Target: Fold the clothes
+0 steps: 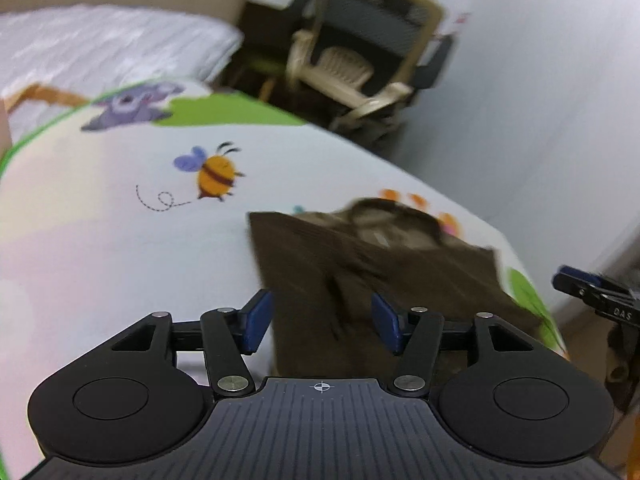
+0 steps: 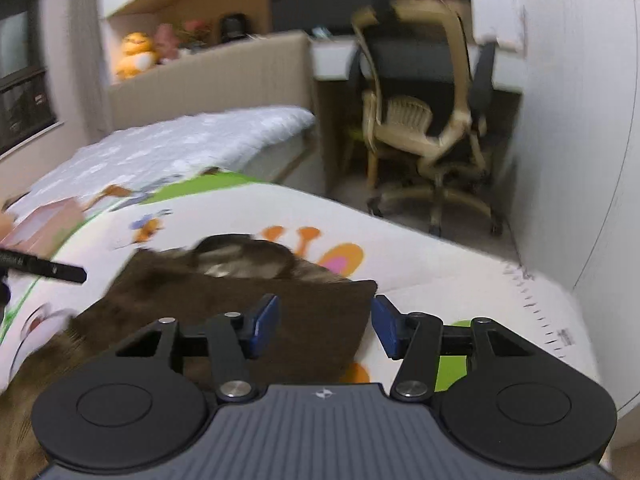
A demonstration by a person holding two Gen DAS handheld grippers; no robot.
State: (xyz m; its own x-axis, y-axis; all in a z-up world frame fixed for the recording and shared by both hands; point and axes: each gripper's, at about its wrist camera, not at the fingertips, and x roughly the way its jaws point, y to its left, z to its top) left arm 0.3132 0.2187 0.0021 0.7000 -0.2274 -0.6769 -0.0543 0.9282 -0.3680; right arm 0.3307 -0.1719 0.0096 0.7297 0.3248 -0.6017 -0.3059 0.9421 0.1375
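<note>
Brown garment (image 1: 360,280): lies on the bed (image 1: 120,260), collar at its far end, long axis running away from both tools. Left tool (image 1: 322,322): jaws apart, nothing held, garment just ahead. Right tool (image 2: 324,326): jaws apart, empty, over the garment's right edge. Only the right view shows that edge; the left shows the opposite one.

Motion blur smears the dark brown folded garment (image 1: 360,272) around its collar in both views, so I can't read the pale label inside. My left gripper's body hides the garment's near edge, and the beige mesh office chair (image 2: 424,120) is too blurred for detail. Right black gripper (image 1: 596,296) is cut off by the left view's edge.
</note>
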